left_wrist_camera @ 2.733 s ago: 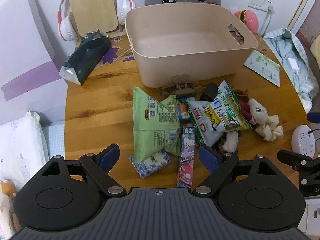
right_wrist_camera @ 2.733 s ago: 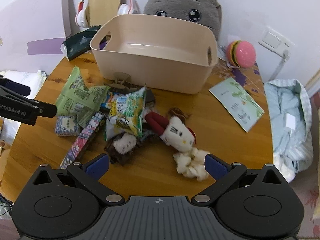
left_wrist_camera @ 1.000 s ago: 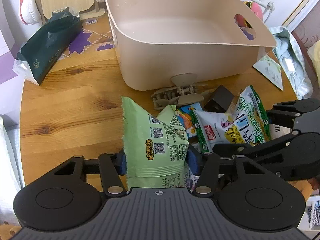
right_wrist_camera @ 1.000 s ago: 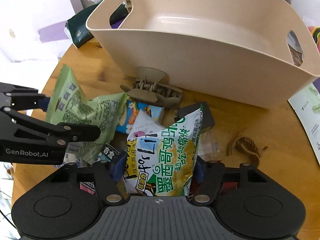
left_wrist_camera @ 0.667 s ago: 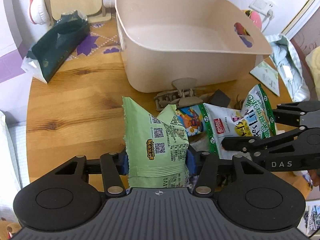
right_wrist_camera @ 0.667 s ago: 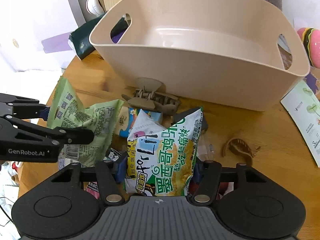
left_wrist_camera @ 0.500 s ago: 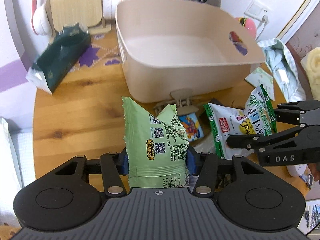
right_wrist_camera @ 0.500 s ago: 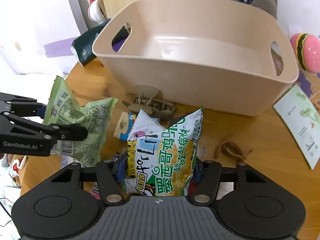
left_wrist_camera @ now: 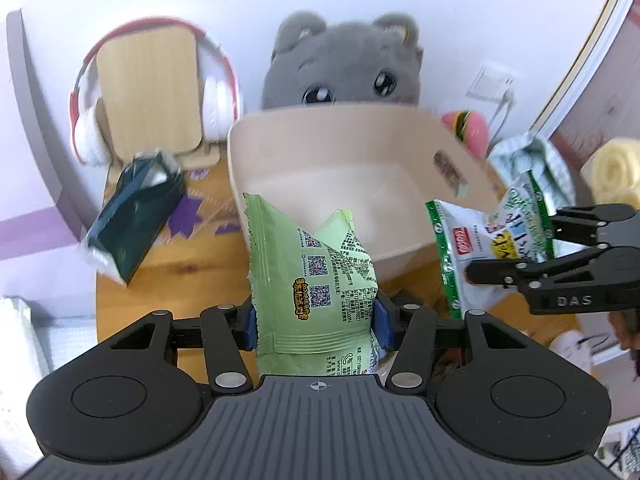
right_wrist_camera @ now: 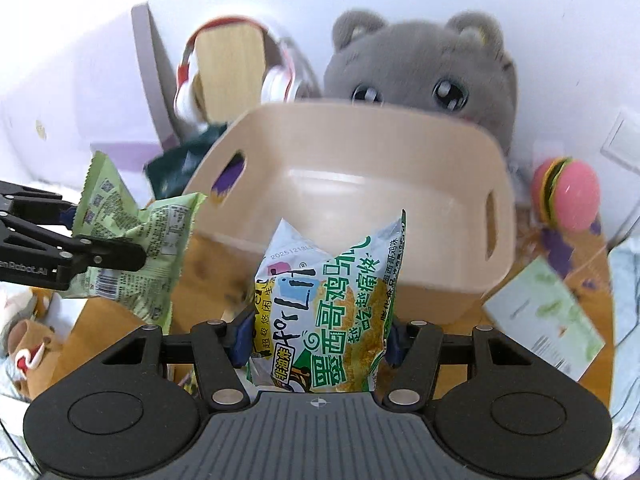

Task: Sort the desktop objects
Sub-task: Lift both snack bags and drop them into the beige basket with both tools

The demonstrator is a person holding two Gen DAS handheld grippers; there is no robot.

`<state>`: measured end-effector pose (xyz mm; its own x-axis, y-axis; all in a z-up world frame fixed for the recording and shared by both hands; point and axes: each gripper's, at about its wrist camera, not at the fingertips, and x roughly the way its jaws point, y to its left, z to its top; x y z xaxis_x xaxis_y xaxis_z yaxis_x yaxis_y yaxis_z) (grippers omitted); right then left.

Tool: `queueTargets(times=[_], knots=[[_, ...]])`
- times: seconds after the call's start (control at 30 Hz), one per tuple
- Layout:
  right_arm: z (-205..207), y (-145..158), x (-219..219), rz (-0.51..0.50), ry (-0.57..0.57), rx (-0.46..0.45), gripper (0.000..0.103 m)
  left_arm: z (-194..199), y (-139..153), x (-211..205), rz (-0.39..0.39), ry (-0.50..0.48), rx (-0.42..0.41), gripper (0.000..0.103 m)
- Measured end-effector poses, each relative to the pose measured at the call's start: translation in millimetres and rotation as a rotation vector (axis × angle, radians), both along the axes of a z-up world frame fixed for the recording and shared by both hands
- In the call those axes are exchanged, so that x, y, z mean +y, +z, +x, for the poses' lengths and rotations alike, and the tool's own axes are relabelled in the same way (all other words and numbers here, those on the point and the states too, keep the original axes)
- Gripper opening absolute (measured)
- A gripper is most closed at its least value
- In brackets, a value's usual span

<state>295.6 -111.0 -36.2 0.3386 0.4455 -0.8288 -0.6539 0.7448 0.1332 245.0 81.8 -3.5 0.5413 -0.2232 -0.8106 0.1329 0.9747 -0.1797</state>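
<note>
Now your left claw (left_wrist_camera: pixel 316 326) is closed about halfway on the lower part of the green snack bag (left_wrist_camera: pixel 310 280), both blue pads pressing its sides, and the bag stands upright out of the jaws, clear of the desk (left_wrist_camera: pixel 132 296). Your right claw (right_wrist_camera: pixel 318 340) has the same sort of hold on the white-and-green chip bag (right_wrist_camera: pixel 332 308), pinched near its bottom seam with the printed face toward the camera. Both bags hang in the air in front of the near wall of the beige bin (right_wrist_camera: pixel 352 184), which sits toward the back edge of the desk and looks empty. From the left view you can see the chip bag (left_wrist_camera: pixel 492 240) beside the bin's right wall.

These are air-filled foil packets, so I would judge them light, soft and slick; the pads squeeze a cushion, not a solid. A hold low down by the crimped seam, as you have, should keep them from sliding, while a harder squeeze risks crushing the contents or popping the bag.

Further out, a dark tissue pack (left_wrist_camera: pixel 132 216) lies by the left back corner, headphones (left_wrist_camera: pixel 92 120) and a grey plush (left_wrist_camera: pixel 344 68) stand behind the bin, and a leaflet (right_wrist_camera: pixel 544 320) rests near the right edge.
</note>
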Motion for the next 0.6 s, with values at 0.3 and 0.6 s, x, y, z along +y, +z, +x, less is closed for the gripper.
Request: queueTargets(times=[0.3,0.6], knots=[[22,24,-7,0.054,-0.029,-0.075,0.057,31,35,-5,-0.04,0.024,-0.059,0.053],[65,10,-2,0.038,-0.1,-0.133,0.057,96,13,-30,0.046,0.081,-0.057,0.053]])
